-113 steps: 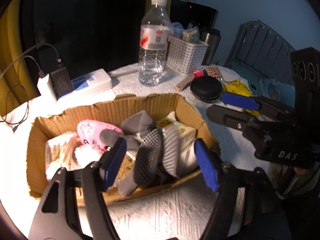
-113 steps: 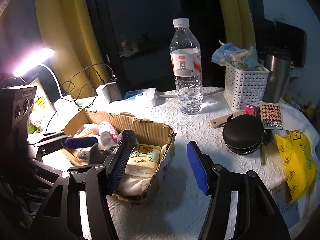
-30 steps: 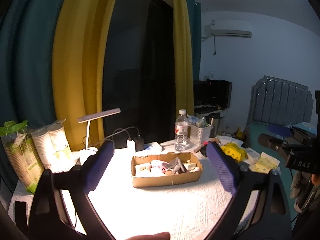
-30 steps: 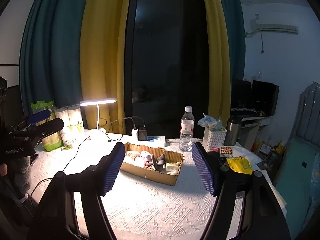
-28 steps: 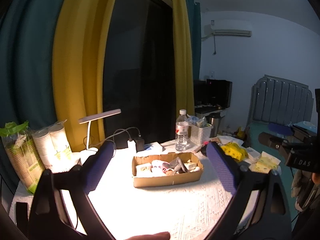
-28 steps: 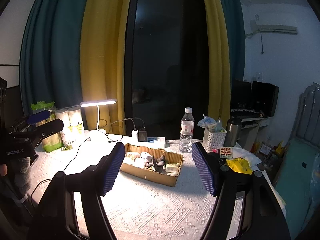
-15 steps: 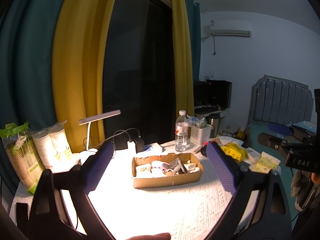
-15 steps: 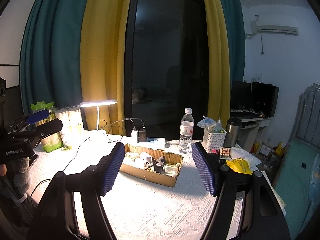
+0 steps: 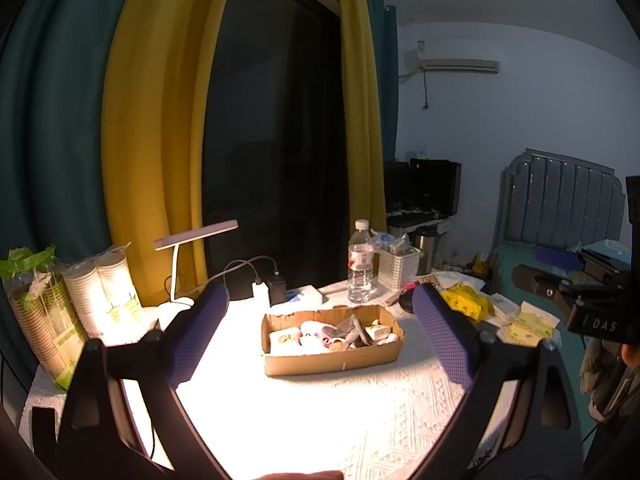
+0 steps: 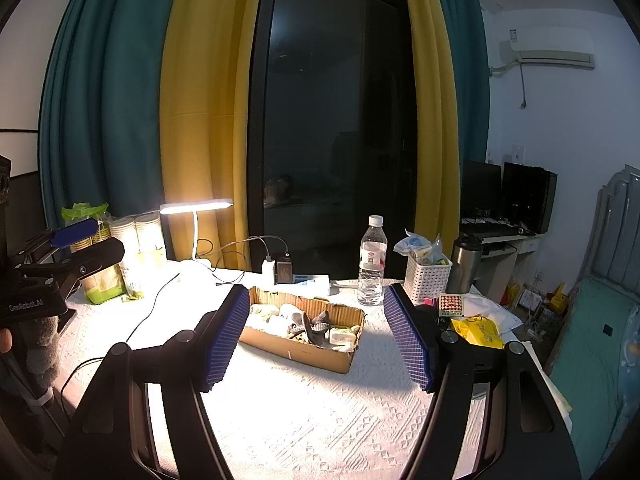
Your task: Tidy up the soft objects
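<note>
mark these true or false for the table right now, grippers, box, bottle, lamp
1. Both grippers are open and hold nothing: true, left gripper and right gripper.
2. The cardboard box is empty: false, socks and small packs lie in it.
3. The water bottle stands upright beyond the box: true.
4. The desk lamp is off: false, it glows.
5. The white basket stands inside the box: false, it stands on the table beside the bottle.
</note>
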